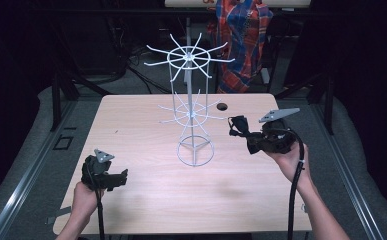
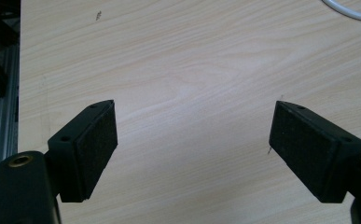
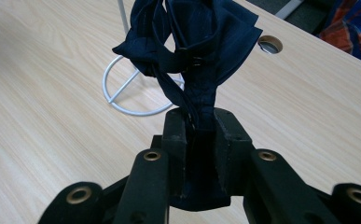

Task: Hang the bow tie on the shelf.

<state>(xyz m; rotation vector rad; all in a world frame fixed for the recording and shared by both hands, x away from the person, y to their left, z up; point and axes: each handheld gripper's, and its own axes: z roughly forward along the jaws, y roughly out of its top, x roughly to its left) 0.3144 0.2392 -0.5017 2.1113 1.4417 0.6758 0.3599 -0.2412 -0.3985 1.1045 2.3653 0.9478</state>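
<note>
The right gripper (image 1: 238,126) hung in the right middle of the high view, raised above the surface (image 1: 141,195) and pointing toward the frame's left, at the wire rack (image 1: 191,107). The person's right hand (image 1: 288,155) gripped it from below and behind, the forearm running in from the lower right corner with the cable trailing down beside the wrist. Its fingers (image 3: 176,140) were clamped on a dark blue bow tie (image 3: 192,42); in the right gripper view the cloth stood up from between the pads, a strap and small clasp crossing its middle, with the rack's round white base on the wood behind it. In the high view the bow tie sat just right of the rack's lower ring of arms, near but not touching them.

The left gripper (image 1: 123,176) sat in the lower left of the high view, low over the surface and aimed to the right, held by the left hand (image 1: 83,195) with the forearm rising from the bottom edge. Its fingers (image 2: 94,144) stood wide apart with only bare wood between them.
</note>
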